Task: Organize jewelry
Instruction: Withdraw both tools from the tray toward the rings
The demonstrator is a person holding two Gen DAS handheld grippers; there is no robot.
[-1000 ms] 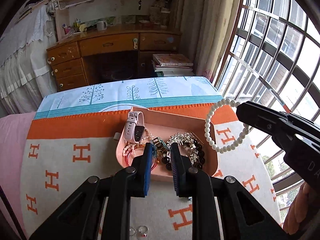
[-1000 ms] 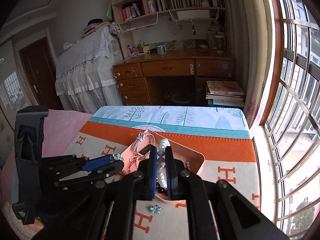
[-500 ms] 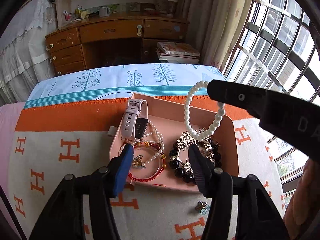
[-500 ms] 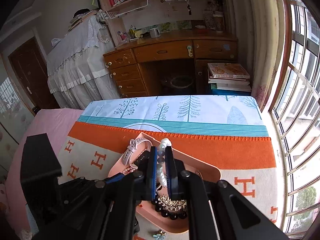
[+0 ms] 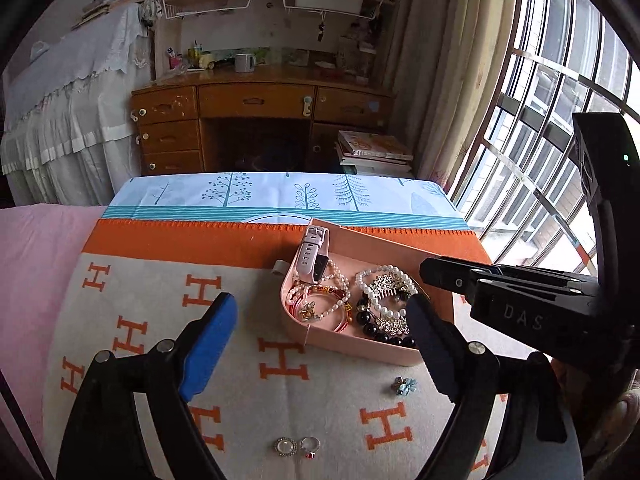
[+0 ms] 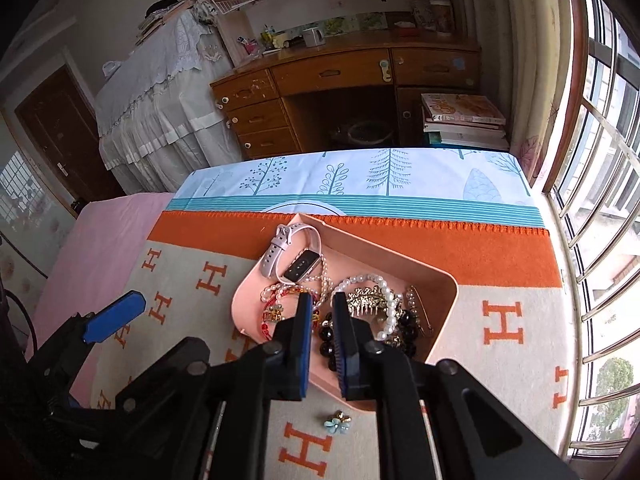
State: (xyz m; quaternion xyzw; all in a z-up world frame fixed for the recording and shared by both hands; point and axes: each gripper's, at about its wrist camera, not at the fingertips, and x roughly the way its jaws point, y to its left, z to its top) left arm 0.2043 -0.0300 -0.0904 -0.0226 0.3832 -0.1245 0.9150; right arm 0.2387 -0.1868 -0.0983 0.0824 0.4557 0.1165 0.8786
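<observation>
A pink tray [image 5: 352, 344] is seen on a blanket [image 5: 160, 312] patterned with orange letters, toward the right side of the bed and close to the barred window [image 5: 560, 120]. Inside the tray a heap of jewellery is gathered: a watch [image 5: 311, 254] with a pale strap is propped over the far left rim, a white pearl bracelet [image 6: 384, 300] is draped across a gold hair comb [image 6: 362, 300] in the middle, dark round beads [image 5: 376, 326] are piled at the near right, and red and gold bangles [image 5: 320, 304] lie at the near left.

The left gripper [image 5: 322, 332] is held above the blanket near the tray, its jaws spread wide and opening, with nothing clasped between them; its blue pad [image 5: 210, 344] is seen over bare blanket, while the other finger overlaps the near right part of the tray.

The right gripper [image 6: 322, 320] is pointed down over the tray. Its jaws are parted by a narrow gap and are opening; nothing is gripped, and the pearl bracelet is seen lying just right of the right finger.

Outside the tray, a small blue flower brooch [image 5: 405, 385] is left on the blanket just near of the tray's front edge. Two rings [image 5: 298, 447] are placed side by side nearer still, between the left gripper's arms.
</observation>
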